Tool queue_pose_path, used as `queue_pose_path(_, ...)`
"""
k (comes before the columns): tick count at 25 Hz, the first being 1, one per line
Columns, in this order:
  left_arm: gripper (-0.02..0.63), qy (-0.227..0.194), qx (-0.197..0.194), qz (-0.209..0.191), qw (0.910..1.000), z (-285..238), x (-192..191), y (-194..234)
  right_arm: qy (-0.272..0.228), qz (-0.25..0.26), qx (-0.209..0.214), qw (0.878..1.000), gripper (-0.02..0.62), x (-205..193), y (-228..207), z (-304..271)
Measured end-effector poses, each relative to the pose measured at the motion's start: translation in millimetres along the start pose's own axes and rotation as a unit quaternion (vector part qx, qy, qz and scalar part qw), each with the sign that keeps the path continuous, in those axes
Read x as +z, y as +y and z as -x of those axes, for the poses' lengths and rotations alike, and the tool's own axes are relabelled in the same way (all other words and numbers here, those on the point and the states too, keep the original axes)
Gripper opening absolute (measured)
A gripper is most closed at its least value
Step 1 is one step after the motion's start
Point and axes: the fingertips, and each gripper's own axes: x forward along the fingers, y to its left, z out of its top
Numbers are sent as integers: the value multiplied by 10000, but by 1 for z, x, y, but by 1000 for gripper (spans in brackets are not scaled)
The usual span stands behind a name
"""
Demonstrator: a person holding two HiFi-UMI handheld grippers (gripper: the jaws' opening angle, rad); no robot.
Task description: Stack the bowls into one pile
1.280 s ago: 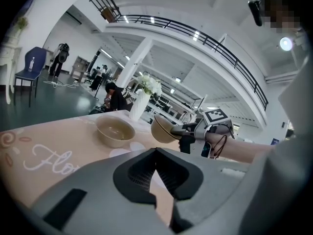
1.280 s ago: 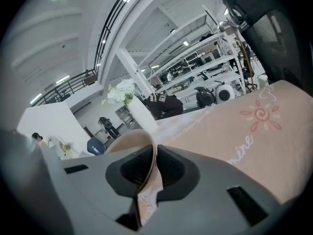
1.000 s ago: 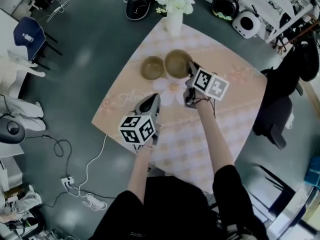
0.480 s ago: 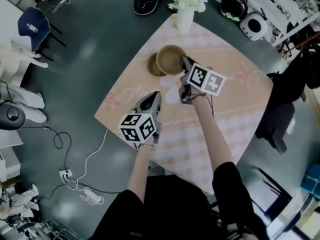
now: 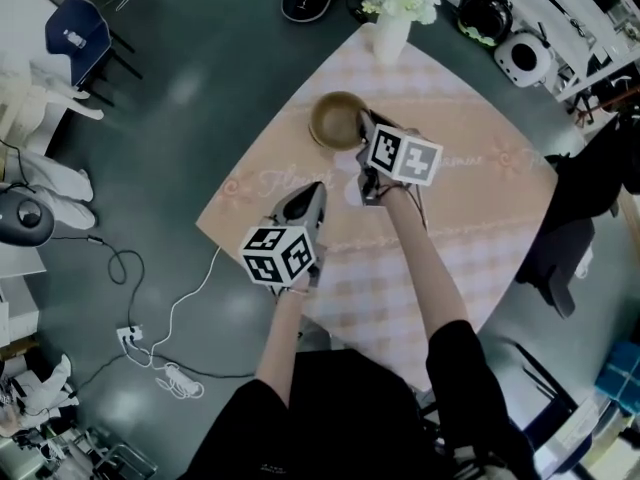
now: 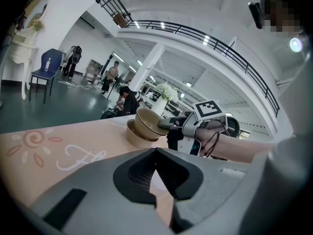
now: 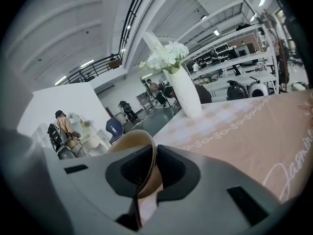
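Two tan bowls are on the pink tablecloth (image 5: 450,228). My right gripper (image 5: 362,128) is shut on the rim of the upper bowl (image 5: 336,118) and holds it directly over the lower one, which the head view hides. In the left gripper view the held bowl (image 6: 146,120) sits tilted in the mouth of the lower bowl (image 6: 133,135). The right gripper view shows the rim of the bowl (image 7: 129,142) pinched between the jaws of my right gripper (image 7: 153,151). My left gripper (image 5: 312,192) hovers nearer me, shut and with nothing in it (image 6: 156,151).
A white vase of white flowers (image 5: 392,30) stands at the table's far corner, just beyond the bowls. The table's left edge (image 5: 215,223) runs close to my left gripper. A dark jacket hangs on a chair (image 5: 575,203) at the right, and a cable (image 5: 150,318) lies on the floor.
My right gripper has carried its bowl leftward until it is over the other bowl, which is now covered in the head view. My left gripper has barely shifted.
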Motion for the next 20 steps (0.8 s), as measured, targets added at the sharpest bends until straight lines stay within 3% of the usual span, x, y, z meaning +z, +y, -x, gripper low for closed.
queue_pose_path(20,-3,26,45,71,10000,0,-6,7,156,1272,-409,9909,28,-10,2,-20)
